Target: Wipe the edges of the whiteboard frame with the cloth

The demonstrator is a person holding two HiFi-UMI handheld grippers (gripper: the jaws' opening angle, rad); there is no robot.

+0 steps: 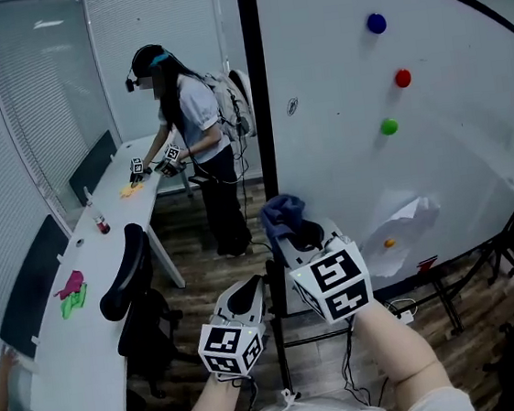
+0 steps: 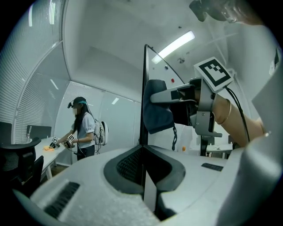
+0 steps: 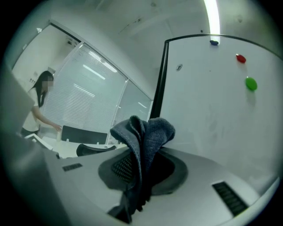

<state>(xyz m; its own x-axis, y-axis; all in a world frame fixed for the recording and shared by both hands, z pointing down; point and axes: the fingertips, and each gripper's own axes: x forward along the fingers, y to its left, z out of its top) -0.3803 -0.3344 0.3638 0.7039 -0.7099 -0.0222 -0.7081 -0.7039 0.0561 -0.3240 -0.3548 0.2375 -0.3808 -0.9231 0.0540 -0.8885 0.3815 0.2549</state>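
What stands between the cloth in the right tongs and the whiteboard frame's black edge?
Nothing visible does. The cloth, pinched in the right tongs, sits right beside the whiteboard frame at its black side edge, apparently touching it. The left tongs grip that same edge lower down, clear of the cloth.

Office behind the work: a second person at a long white desk.

In the upper left of the head view a person (image 1: 195,133) with a headset and a white backpack (image 1: 231,101) leans over the desk (image 1: 63,360), beside a yellow object (image 1: 129,190). Lower left along the desk lie a small red bottle (image 1: 103,226) and a pink-and-green item (image 1: 71,293), with a black office chair (image 1: 127,279) pulled up. At the upper right sit blue (image 1: 376,23), red (image 1: 403,77) and green (image 1: 389,126) magnets.
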